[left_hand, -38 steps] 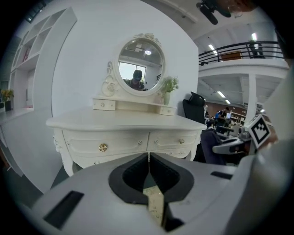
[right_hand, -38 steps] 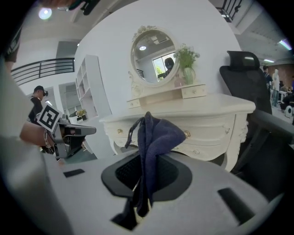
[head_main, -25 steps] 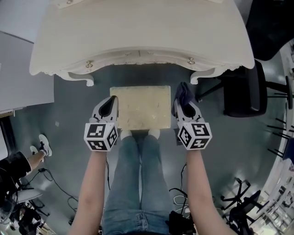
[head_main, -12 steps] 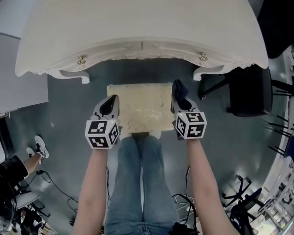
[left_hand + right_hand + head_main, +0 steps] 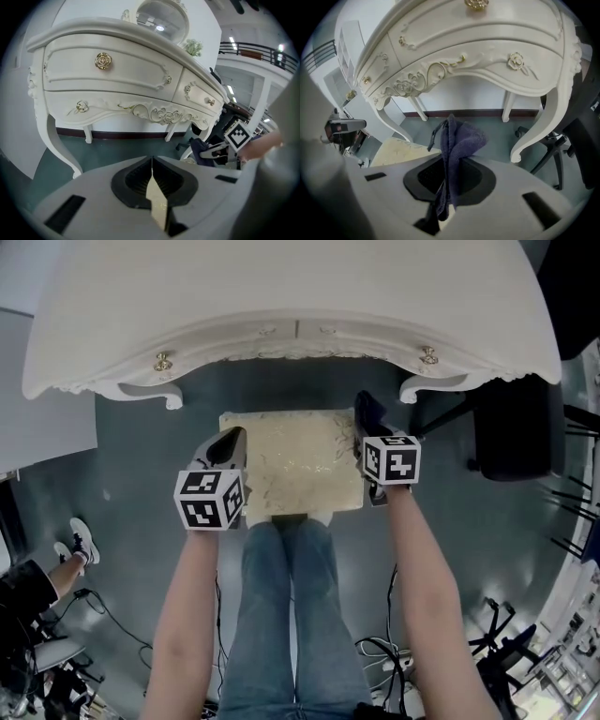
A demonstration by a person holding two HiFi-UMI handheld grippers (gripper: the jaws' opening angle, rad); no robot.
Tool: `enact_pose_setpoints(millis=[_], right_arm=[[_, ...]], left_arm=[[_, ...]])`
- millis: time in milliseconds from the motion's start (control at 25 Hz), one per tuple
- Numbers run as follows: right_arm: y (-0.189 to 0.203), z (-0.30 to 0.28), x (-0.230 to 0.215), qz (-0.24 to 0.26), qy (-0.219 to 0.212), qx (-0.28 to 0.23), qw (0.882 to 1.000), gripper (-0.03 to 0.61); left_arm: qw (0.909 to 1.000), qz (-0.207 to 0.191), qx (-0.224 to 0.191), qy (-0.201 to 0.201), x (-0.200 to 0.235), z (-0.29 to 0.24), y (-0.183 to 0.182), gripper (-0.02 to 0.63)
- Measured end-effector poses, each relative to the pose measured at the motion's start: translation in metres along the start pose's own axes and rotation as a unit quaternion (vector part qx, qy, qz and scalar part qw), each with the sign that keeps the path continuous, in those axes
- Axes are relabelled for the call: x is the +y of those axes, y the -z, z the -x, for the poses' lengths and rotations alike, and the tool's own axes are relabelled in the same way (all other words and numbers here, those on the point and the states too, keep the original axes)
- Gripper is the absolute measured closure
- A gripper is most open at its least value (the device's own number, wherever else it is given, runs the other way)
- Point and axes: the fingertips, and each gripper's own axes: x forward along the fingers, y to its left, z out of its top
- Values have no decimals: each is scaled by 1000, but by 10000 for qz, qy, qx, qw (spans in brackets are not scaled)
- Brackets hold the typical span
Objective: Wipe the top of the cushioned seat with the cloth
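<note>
The cream cushioned seat (image 5: 295, 463) stands on the floor under the white dressing table (image 5: 281, 315). My right gripper (image 5: 368, 426) hovers at the seat's right edge, near its far corner, shut on a dark blue cloth (image 5: 364, 407). In the right gripper view the cloth (image 5: 459, 138) sticks up from between the closed jaws, with the seat (image 5: 396, 152) to the left below. My left gripper (image 5: 230, 441) is at the seat's left edge. In the left gripper view its jaws (image 5: 152, 161) are shut with nothing between them.
The dressing table's curved legs (image 5: 555, 117) stand beyond the seat on both sides. A black office chair (image 5: 511, 437) is to the right. My legs (image 5: 291, 596) reach the seat's near edge. A second person's shoes (image 5: 80, 535) and cables (image 5: 112, 615) are at the lower left.
Both grippers have moved forward along the seat's sides. The right one, with the cloth, has gone farther and now sits by the far right corner.
</note>
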Motion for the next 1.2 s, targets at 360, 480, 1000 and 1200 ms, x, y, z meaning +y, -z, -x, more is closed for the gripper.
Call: enact_pose_setpoints(millis=[360, 480, 1000, 1200], right_arm=[[8, -33, -19, -173, 372, 618, 9972, 541], [9, -39, -19, -357, 431, 681, 9961, 541], [0, -48, -1, -1020, 335, 810, 9909, 541], [-6, -53, 18, -988, 274, 832, 9912, 541]], left_arm=[[9998, 215, 25, -35, 18, -6, 6, 606], [9998, 218, 19, -27, 24, -6, 6, 606], [9996, 286, 70, -2, 49, 2, 14, 607], [9994, 344, 34, -24, 59, 6, 14, 606]])
